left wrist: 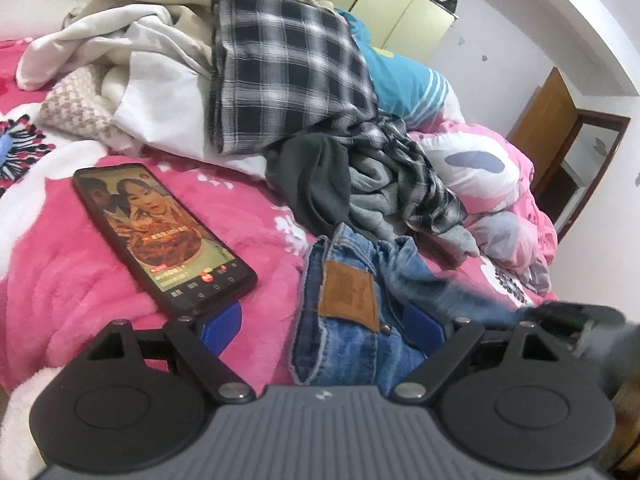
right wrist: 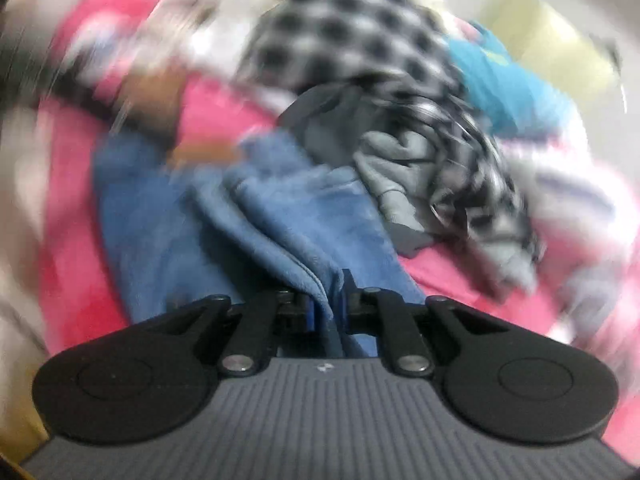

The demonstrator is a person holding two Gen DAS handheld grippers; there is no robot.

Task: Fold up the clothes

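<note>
**Denim stretched between two grippers on a pink bed**

Blue denim, a pair of jeans [left wrist: 352, 320], lies directly ahead of the left gripper [left wrist: 322, 322], its waistband and brown leather patch [left wrist: 350, 294] sitting between the widely spread blue fingers [left wrist: 224, 324]. Neither pad appears to press the cloth, so this gripper looks poised rather than gripping. The garment's long axis seems to run from that waistband rightward and toward the right gripper [right wrist: 326, 304], whose fingers are drawn close together and pinch a fold of the jeans' fabric [right wrist: 280, 220]; the right wrist view is heavily blurred, so the exact spot on the jeans cannot be told. That blur suggests the right gripper is in motion. Judged from this, the waistband end is the left gripper's to take, being nearest its jaws, while the right gripper has the far part in hand.

Just left of the left gripper's left finger, a lit phone [left wrist: 160, 236] rests on the pink blanket [left wrist: 60, 272], close enough to be snagged. Farther ahead lie a heap of grey and plaid clothes [left wrist: 380, 184], then a large plaid cloth [left wrist: 288, 76] draped over what appears to be a person lying down.
</note>
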